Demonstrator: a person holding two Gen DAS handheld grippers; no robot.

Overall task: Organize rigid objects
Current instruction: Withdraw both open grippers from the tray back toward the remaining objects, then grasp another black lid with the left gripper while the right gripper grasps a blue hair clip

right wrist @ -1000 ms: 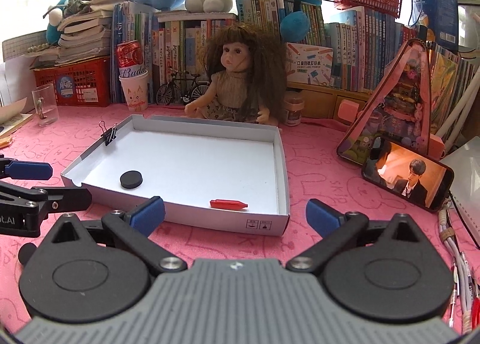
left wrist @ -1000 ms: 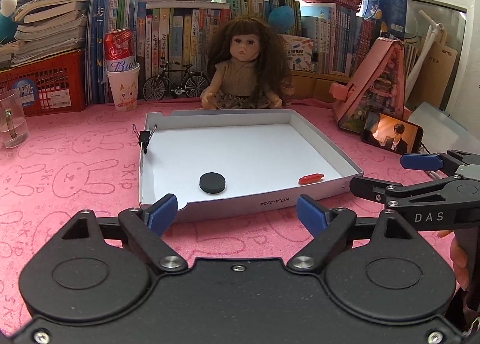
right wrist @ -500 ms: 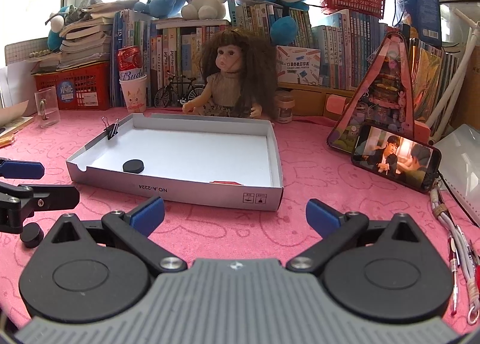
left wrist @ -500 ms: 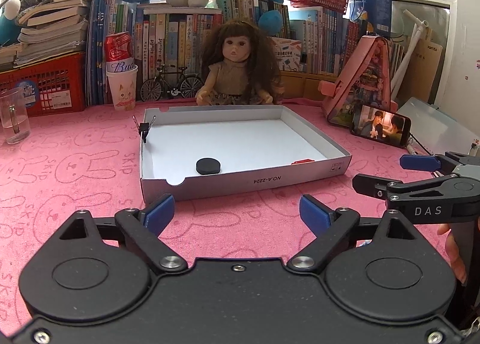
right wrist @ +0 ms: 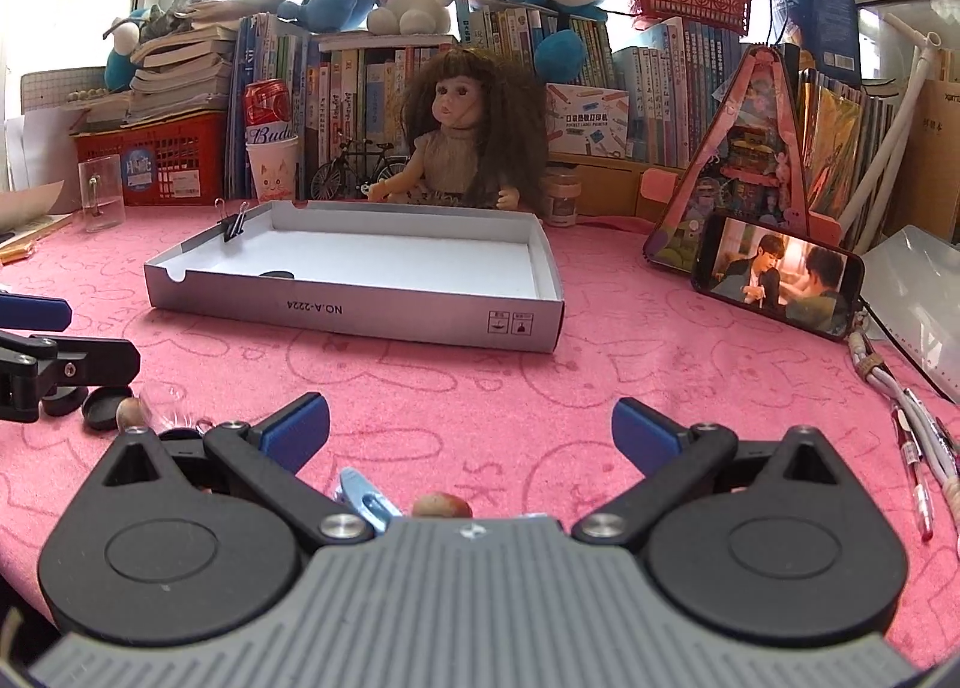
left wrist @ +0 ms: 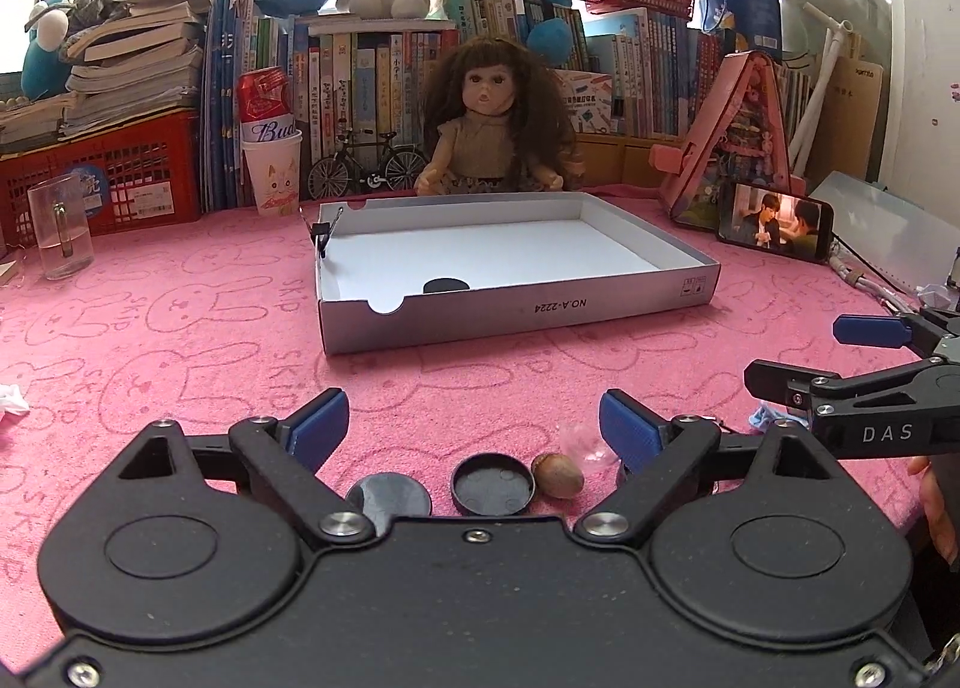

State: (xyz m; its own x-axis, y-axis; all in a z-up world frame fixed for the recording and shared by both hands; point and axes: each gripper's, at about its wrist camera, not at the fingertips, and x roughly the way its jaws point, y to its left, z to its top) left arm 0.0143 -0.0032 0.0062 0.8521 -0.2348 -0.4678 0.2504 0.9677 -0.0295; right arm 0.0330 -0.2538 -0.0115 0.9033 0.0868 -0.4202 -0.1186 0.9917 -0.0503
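Note:
A white shallow box (left wrist: 516,310) (right wrist: 360,310) lies on the pink cloth with a black disc (left wrist: 445,284) (right wrist: 277,274) inside it. My left gripper (left wrist: 474,424) is open and low over the cloth. Just beneath it lie a flat black disc (left wrist: 390,493), a black cap (left wrist: 492,484), a brown nut (left wrist: 558,475) and a clear plastic bit (left wrist: 579,442). My right gripper (right wrist: 471,427) is open too, with nothing between its fingers. Under its front edge show a light-blue clip (right wrist: 363,499) and a reddish nut (right wrist: 441,505). The left gripper's finger (right wrist: 66,358) shows at the left of the right wrist view.
A doll (left wrist: 495,129), model bicycle (left wrist: 366,165), paper cup with a can (left wrist: 270,172), glass mug (left wrist: 60,226) and red crate (left wrist: 108,172) stand behind the box. A phone (right wrist: 777,274) plays video at the right, beside pens and a cable (right wrist: 912,436). A binder clip (left wrist: 322,235) grips the box's left rim.
Both grippers have sunk and drawn back from the box, both still open. Small objects on the cloth near me have come into view under them. The red piece in the box is now hidden by its front wall.

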